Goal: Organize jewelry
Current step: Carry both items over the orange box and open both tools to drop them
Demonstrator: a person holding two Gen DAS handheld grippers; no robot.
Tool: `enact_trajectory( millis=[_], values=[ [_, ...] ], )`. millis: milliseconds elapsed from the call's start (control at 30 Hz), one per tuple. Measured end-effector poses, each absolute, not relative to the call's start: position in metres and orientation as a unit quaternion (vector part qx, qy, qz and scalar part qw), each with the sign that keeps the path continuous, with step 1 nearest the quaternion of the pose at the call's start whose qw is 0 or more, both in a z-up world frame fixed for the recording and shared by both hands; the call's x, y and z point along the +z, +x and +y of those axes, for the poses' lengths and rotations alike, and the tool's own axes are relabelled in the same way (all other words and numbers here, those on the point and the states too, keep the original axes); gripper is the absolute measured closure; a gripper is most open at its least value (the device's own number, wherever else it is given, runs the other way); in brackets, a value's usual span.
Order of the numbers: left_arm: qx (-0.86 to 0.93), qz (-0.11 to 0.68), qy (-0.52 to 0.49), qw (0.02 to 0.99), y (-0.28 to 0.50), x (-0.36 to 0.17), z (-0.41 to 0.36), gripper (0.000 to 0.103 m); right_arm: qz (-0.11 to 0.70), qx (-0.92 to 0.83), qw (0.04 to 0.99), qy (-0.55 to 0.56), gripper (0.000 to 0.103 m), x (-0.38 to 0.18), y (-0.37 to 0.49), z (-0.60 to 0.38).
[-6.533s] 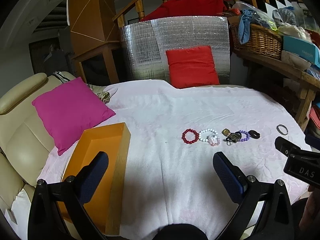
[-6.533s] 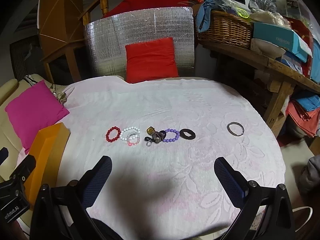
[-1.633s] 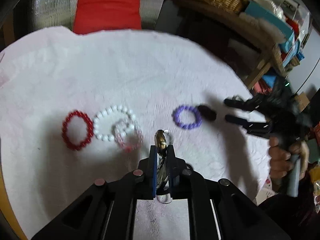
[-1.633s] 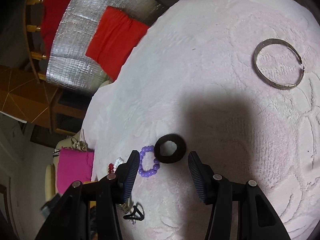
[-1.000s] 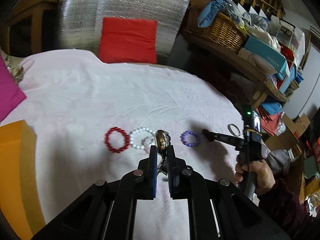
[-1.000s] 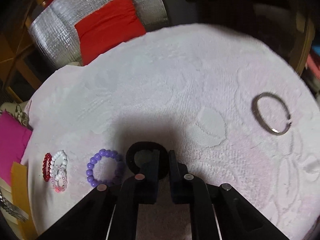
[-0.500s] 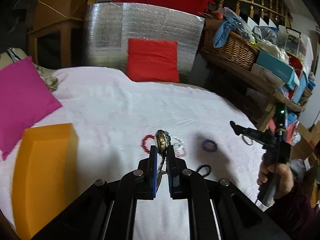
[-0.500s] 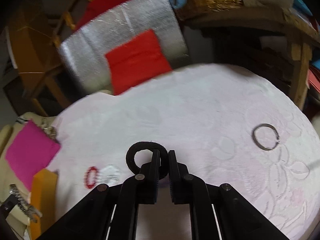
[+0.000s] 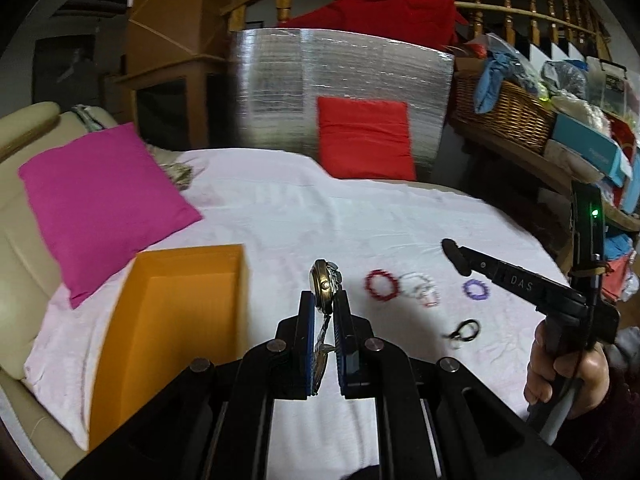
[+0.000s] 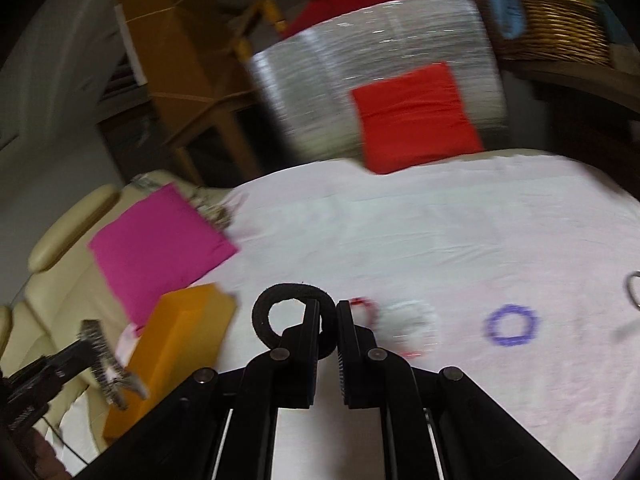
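I take the orange box [image 9: 168,320] as my landmark; it sits open-topped on the white cloth [image 9: 320,216] that covers the counter, at the cloth's left edge.

My left claw [image 9: 323,300] is pressed together on a brass-cased watch [image 9: 322,284], the round case standing on edge above the fingertips and the metal band hanging down between them. It hangs just to the right of the box, above the cloth, not touching the box.

My right claw [image 10: 328,312] is pinching a black ring-shaped hair tie [image 10: 280,316], the loop sticking up and out to the left of the fingers. It is further right of the box than the watch. A hand [image 9: 568,372] grips its handle.

To the right of the box, lying in a row on the cloth, are a red bead bracelet [image 9: 382,285], then a white bead bracelet [image 9: 418,283] with a pinkish one overlapping it, then a purple bead bracelet [image 9: 476,290]. A small dark clasp-like piece [image 9: 464,330] lies nearer to me than the row; I cannot tell what it is. A silver bangle [image 10: 634,286] lies farthest right, well apart from the box.

A magenta cushion [image 9: 100,204] rests just behind the box, on the left.
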State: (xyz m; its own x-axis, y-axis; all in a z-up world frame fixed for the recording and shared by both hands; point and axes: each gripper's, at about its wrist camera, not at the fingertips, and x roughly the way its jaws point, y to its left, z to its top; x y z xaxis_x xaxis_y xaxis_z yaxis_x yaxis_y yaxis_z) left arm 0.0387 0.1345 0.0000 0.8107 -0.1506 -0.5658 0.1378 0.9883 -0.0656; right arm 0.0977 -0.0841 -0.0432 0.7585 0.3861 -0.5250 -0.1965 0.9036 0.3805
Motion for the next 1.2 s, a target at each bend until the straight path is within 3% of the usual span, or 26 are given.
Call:
enact_trajectory(
  millis=[467, 1100, 1200],
  values=[
    [0.046, 0.347, -0.032, 0.936, 0.020, -0.049, 0.235, 0.094, 0.327, 0.266, 0.906, 0.031, 0.094, -0.065, 0.076, 0.090],
    [0.099, 0.406, -0.061, 0.906, 0.031, -0.097, 0.272, 0.093, 0.339, 0.287, 0.895, -0.028, 0.092, -0.080, 0.073, 0.141],
    [0.107, 0.403, -0.055, 0.907, 0.030, -0.095, 0.272, 0.088, 0.348, 0.290, 0.891, -0.019, 0.090, -0.087, 0.077, 0.144]
  ],
)
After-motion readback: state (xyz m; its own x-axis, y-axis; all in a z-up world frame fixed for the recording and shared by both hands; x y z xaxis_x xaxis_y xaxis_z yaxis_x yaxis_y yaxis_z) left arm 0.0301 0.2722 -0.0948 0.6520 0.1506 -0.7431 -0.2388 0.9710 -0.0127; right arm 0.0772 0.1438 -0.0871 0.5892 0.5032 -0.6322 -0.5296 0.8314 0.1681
